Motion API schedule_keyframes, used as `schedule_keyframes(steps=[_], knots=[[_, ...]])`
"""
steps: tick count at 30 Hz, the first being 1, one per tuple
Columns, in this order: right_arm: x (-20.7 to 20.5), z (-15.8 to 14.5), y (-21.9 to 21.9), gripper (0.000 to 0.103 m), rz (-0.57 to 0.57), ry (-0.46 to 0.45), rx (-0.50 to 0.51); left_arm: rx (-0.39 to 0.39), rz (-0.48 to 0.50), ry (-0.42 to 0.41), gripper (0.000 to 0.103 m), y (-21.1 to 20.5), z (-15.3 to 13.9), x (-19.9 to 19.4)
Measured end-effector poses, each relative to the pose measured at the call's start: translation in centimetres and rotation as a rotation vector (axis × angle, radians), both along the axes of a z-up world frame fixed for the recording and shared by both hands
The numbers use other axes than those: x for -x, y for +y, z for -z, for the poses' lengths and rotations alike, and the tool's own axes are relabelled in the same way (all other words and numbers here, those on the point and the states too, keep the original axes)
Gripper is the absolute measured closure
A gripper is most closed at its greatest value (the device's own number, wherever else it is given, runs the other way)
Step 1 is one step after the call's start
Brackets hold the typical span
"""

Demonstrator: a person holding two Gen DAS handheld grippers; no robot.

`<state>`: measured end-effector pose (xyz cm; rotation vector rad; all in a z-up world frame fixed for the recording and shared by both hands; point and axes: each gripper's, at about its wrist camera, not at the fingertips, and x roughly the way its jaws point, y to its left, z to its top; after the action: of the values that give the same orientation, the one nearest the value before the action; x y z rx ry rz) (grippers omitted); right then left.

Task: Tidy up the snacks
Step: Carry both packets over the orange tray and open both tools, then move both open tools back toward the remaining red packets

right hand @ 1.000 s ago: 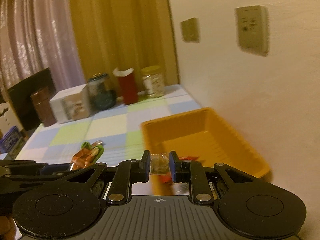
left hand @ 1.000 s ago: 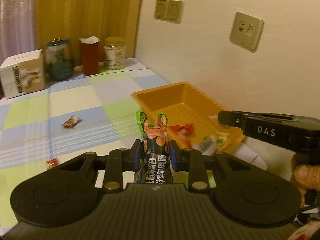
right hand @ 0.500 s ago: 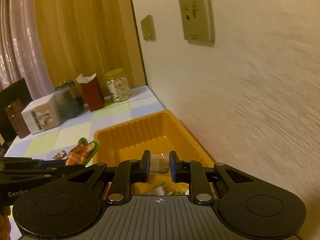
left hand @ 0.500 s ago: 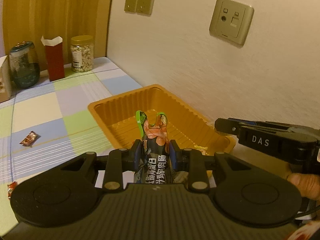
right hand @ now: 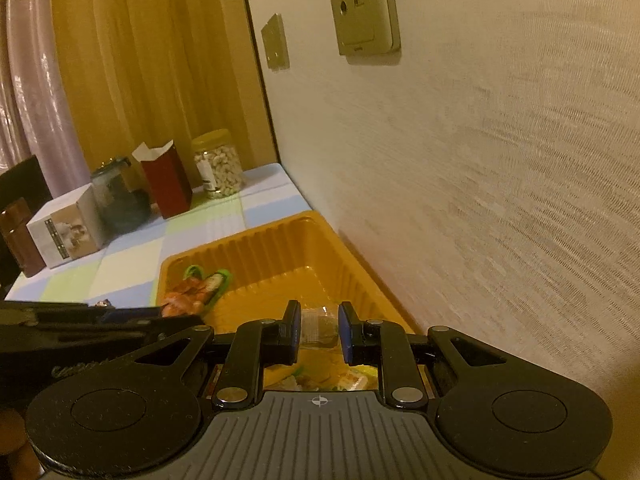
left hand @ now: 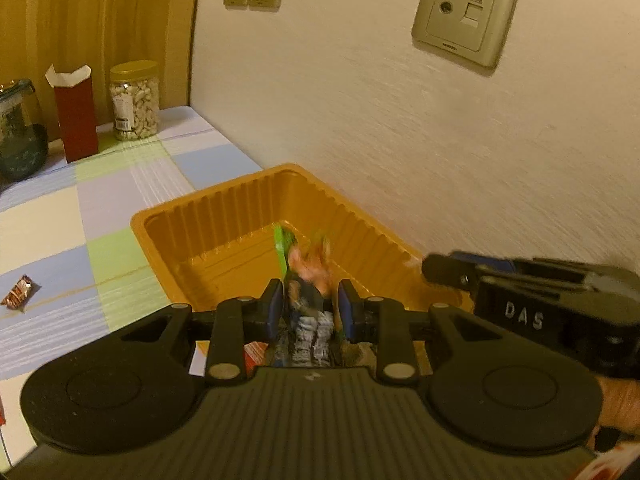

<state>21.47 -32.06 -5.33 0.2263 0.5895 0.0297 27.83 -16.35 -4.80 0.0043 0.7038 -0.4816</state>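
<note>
- Left hand-held gripper: jaws set apart, with the long green-ended sausage snack packet standing in the gap. Packet is motion-blurred; whether the pads touch it cannot be told from the left wrist view. Judged: release under way or just done.
- Packet position: over the near part of the ribbed orange plastic tray, which sits on the checked-cloth bench just beside the wall. The right wrist view shows the packet at the tray's left inner side.
- Packet axis: long axis runs away from the left hand-held gripper, green end forward toward the tray's far wall.
- Small brown-wrapped candy lies on the bench, well left of the tray, not yet collected.
- Right hand-held gripper: pads on either side of a small clear-wrapped snack, over the tray's right side; jaws look clamped on it, though contact is hard to confirm.
- Step in hand (judged): depositing both snacks into the tray.
- Next move calls for: widening the jaws fully, lifting clear without dragging wrappers, then going left for the loose candy.
</note>
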Motion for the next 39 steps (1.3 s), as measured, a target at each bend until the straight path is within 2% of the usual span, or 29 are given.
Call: schedule_keyframes(steps=[13,22,26,27,28,29,30,39], knots=[[-0.1,0.2,0.5,0.083,-0.013,0.005,-0.010,0.009,-0.102,0.005,0.077,4.6,-0.1,1.2],[-0.1,-0.5,1.2,0.083,-0.032,-0.010,-0.024,0.008,-0.131,-0.006,0.076,6.4,-0.2,3.0],[-0.6,-0.6,1.6,0.081,-0.054,-0.002,-0.047,0.004,-0.138,-0.009,0.071,6.8,-0.2,3.3],[-0.7,-0.7,1.6,0.074,-0.052,-0.005,-0.050,0.004,-0.142,-0.010,0.069,7.0,-0.2,3.4],[-0.6,-0.8,1.6,0.055,-0.047,-0.010,-0.054,0.004,-0.147,-0.009,0.069,7.2,-0.2,3.6],[-0.5,-0.9,1.5,0.047,-0.044,-0.016,-0.064,0.004,-0.149,-0.008,0.069,7.5,-0.2,3.8],[-0.4,-1.0,1.4,0.044,-0.040,-0.022,-0.073,0.004,-0.151,-0.007,0.069,7.7,-0.2,4.0],[1.8,-1.9,2.2,0.044,-0.046,-0.011,-0.073,0.016,-0.199,0.010,0.067,10.1,-0.5,6.9]])
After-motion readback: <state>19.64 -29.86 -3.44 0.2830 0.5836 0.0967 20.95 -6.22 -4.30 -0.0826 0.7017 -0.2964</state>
